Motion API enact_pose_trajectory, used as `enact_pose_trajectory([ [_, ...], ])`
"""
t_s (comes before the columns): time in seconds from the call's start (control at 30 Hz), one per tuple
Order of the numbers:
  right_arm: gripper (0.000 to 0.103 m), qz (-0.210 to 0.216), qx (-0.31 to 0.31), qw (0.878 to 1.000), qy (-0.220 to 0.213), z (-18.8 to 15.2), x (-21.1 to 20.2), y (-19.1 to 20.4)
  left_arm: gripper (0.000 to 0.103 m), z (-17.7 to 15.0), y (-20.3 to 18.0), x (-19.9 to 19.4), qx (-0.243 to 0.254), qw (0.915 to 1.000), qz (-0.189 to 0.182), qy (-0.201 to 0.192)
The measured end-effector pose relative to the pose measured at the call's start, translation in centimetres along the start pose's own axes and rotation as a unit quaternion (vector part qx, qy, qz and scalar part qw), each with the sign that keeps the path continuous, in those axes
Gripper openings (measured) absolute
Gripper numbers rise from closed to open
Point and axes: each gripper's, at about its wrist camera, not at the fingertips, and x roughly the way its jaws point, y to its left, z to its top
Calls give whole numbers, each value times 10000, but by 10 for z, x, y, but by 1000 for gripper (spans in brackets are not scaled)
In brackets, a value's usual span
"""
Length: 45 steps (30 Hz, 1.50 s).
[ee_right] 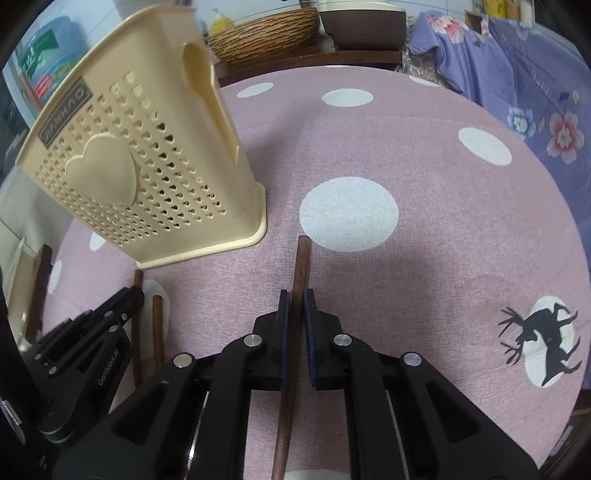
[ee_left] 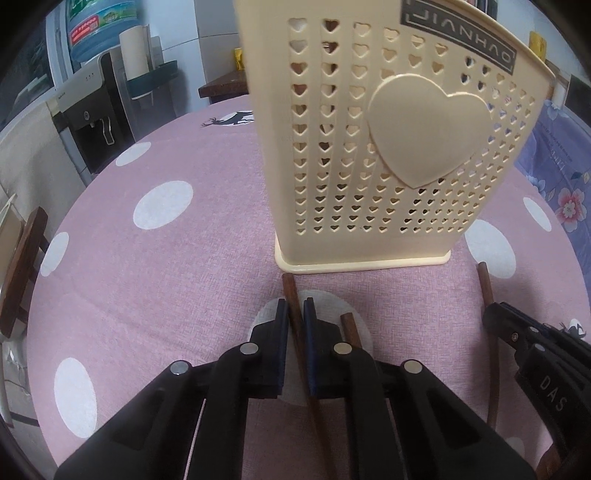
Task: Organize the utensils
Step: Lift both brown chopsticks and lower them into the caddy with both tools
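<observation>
Left gripper (ee_left: 294, 310) closing on dark wooden chopstick (ee_left: 295, 321), jaws nearly together, pads pressing stick on both sides. Stick's blunt end poking out ahead of fingertips, lying just short of cream utensil holder (ee_left: 369, 155) base, touching or a hair apart, cannot tell. Second loose chopstick (ee_left: 351, 328) lying on cloth just right of left gripper, partly hidden under right finger.

Right gripper (ee_right: 294, 306) clamping third chopstick (ee_right: 301, 266), jaws narrowed tight around shaft, stick running back under gripper body and extending forward onto pink polka-dot tablecloth (ee_right: 424, 258), tip resting near large white dot. Same stick showing in left view beside right gripper's black finger.

Utensil holder standing upright on table, heart-perforated wall and big raised heart facing grippers, label reading upside down near rim. Sitting just ahead of left gripper, ahead and left of right gripper. Contents hidden, cannot tell.

Woven basket (ee_right: 258, 33) sitting beyond table edge, floral purple fabric (ee_right: 517, 74) draping at right, water dispenser (ee_left: 99, 107) standing at left.
</observation>
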Motion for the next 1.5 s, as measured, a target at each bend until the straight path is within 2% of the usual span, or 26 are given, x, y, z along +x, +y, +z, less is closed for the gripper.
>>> enact_pose_trajectory([
  [0.2,8,344,245,9991,-100,1,-5,-8,8,3,13,-1,-196,9997,-149,-60],
  [0.37,8,487,327,9976,-368,6,-23,-12,8,7,19,-13,-321,9988,-272,-240],
  [0.63,8,499,32,9914,-1207,9,-73,-7,8,18,33,-56,-559,9940,-487,-809],
  [0.87,8,379,-325,9785,-2000,13,-125,-8,8,24,48,-97,-726,9861,-588,-1371],
  [1.17,8,525,-560,9702,-2297,17,-165,-6,8,31,56,-136,-711,9777,-596,-1882],
  [1.5,8,656,-724,9676,-2327,20,-180,-2,8,32,63,-154,-697,9730,-573,-2125],
])
